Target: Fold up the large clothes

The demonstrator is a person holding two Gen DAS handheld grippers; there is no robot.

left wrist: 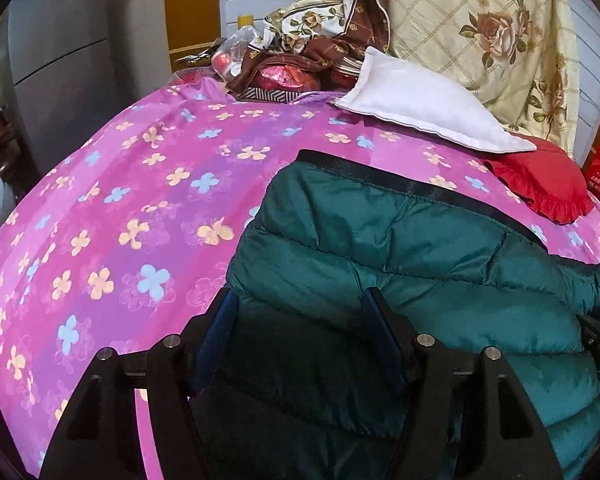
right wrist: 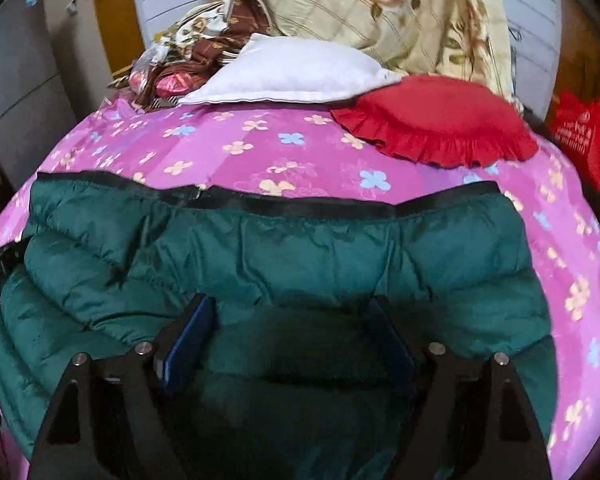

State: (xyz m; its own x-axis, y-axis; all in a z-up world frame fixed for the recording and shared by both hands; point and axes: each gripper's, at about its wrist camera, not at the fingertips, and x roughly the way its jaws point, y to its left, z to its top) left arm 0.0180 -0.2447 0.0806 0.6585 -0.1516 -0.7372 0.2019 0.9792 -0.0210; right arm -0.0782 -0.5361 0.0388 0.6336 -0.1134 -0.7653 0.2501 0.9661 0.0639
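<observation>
Open pink bedsheet (left wrist: 132, 184) left of green puffer jacket (left wrist: 420, 248); far edge blocked by white pillow (right wrist: 292, 72), red cushion (right wrist: 440, 120).

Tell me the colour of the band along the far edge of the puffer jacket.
Black, against the dark green puffer jacket; the band shows best in the right wrist view.

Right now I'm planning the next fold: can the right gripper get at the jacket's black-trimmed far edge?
Probably yes. The right gripper hangs open over the green jacket, and nothing lies on the way to the black-trimmed edge.
</observation>
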